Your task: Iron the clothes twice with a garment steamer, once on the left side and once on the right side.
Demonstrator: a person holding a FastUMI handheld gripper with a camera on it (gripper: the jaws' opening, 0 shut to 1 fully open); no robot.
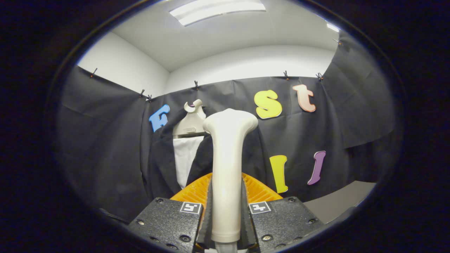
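Observation:
My gripper (pixel 226 214) is shut on the cream garment steamer (pixel 227 161), both fingers pressing its handle. The steamer stands upright between the fingers, its wide head at the top. Beyond it hangs a dark jacket (pixel 160 158) over a white shirt front (pixel 184 158) on a pale hanger (pixel 191 123), against the booth's wall. The steamer's body hides the garment's right side. The head is apart from the cloth; how far I cannot tell.
An orange ribbed object (pixel 258 189) lies just beyond the fingers, under the steamer. A grey surface (pixel 337 200) shows to the right, below the black cloth wall.

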